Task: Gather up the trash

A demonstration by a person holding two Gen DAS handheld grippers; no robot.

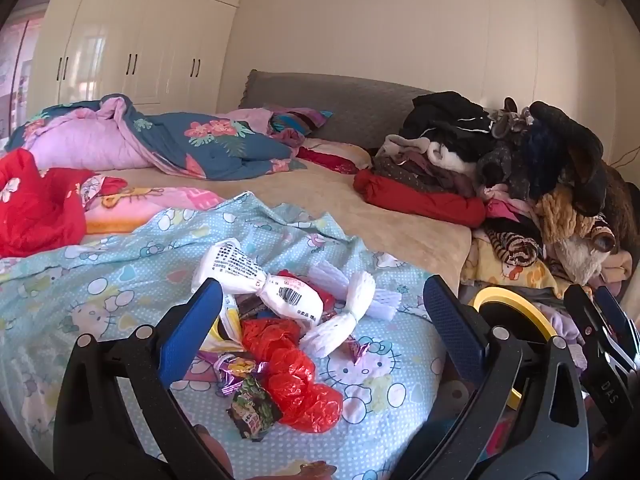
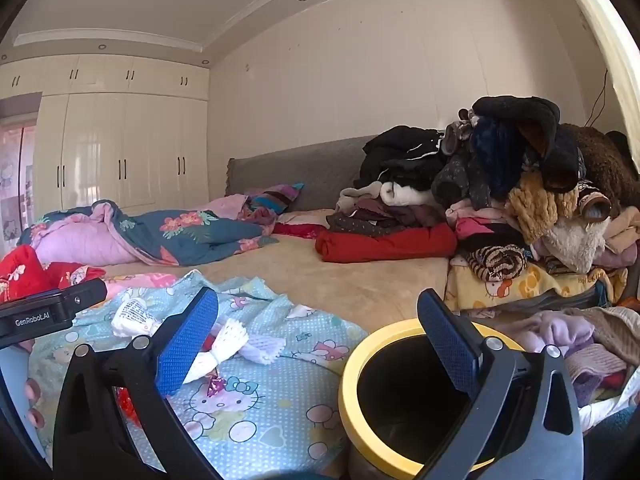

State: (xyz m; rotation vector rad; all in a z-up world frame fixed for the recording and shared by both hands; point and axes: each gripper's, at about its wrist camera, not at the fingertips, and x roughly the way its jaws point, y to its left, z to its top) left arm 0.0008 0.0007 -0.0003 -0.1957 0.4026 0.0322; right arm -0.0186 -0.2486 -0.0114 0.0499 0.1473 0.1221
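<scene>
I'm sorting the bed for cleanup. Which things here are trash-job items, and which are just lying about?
For the job:
white wrapper
red plastic bag
candy wrappers
white foam netting
bin

Just lying about:
clothes pile
floral quilt
cartoon sheet

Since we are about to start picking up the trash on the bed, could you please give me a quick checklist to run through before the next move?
1. Left gripper open around the trash pile: ok.
2. Red plastic bag and white wrapper unobstructed: ok.
3. Right gripper open, holding nothing: ok.
4. Yellow-rimmed bin open, right of the trash: ok.
5. Room left in the bin: cannot tell.
</scene>
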